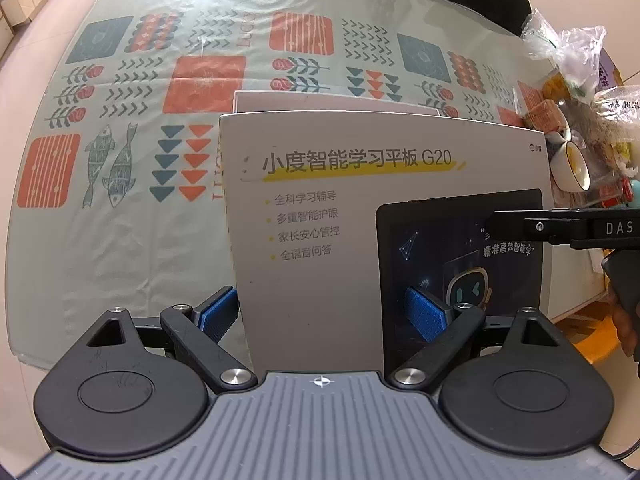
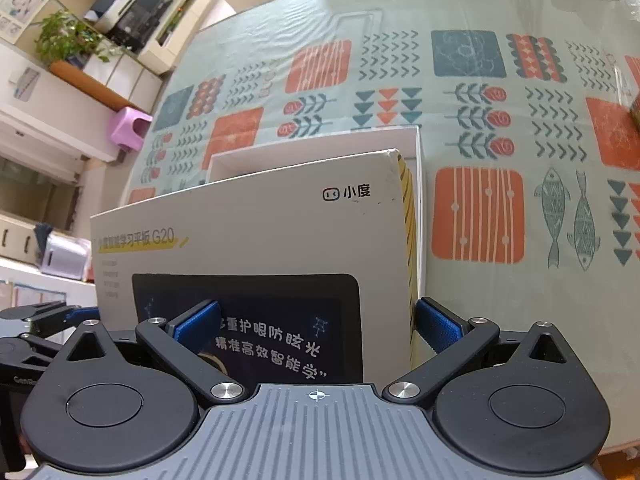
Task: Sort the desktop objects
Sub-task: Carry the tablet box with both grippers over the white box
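Note:
A white tablet-box lid (image 1: 360, 208) with Chinese print and a tablet picture is held tilted above the open white box base (image 1: 336, 102) on the table. My left gripper (image 1: 320, 312) grips the lid's left corner, one blue pad (image 1: 424, 312) on its face and one behind. My right gripper (image 2: 320, 326) grips the lid's (image 2: 256, 220) right edge in the same way, over the base (image 2: 312, 140). The right gripper's finger (image 1: 560, 226) also shows in the left wrist view.
The table has a patterned cloth (image 1: 120, 120) under glass. At the right edge lie plastic bags (image 1: 568, 40), a bowl (image 1: 572, 164) and snack packets. A purple stool (image 2: 130, 128) and cabinets stand beyond the table's left side.

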Motion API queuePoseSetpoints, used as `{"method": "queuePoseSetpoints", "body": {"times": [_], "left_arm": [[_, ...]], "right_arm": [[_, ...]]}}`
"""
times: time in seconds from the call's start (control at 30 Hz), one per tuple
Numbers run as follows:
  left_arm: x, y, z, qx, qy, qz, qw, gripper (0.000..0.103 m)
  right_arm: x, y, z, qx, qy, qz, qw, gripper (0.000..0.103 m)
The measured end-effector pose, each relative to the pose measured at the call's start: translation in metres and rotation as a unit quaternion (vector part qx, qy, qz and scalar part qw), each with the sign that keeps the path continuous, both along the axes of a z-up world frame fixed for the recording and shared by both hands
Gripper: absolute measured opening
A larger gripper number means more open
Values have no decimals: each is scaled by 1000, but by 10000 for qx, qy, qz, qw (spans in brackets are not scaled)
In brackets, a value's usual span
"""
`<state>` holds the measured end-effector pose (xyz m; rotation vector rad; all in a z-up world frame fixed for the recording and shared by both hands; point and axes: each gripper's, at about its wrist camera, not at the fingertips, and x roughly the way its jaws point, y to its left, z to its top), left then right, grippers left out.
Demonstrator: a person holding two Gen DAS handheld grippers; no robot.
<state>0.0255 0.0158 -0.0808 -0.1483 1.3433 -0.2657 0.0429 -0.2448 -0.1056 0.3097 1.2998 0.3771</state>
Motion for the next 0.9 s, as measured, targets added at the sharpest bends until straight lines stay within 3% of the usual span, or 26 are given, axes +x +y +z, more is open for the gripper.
{"method": "queuePoseSetpoints", "body": {"times": [0.9], "left_arm": [[93,4,-10,82,153,-161,9997,103]], "right_arm": [[79,3,-16,66,358,-384,9986,103]]}}
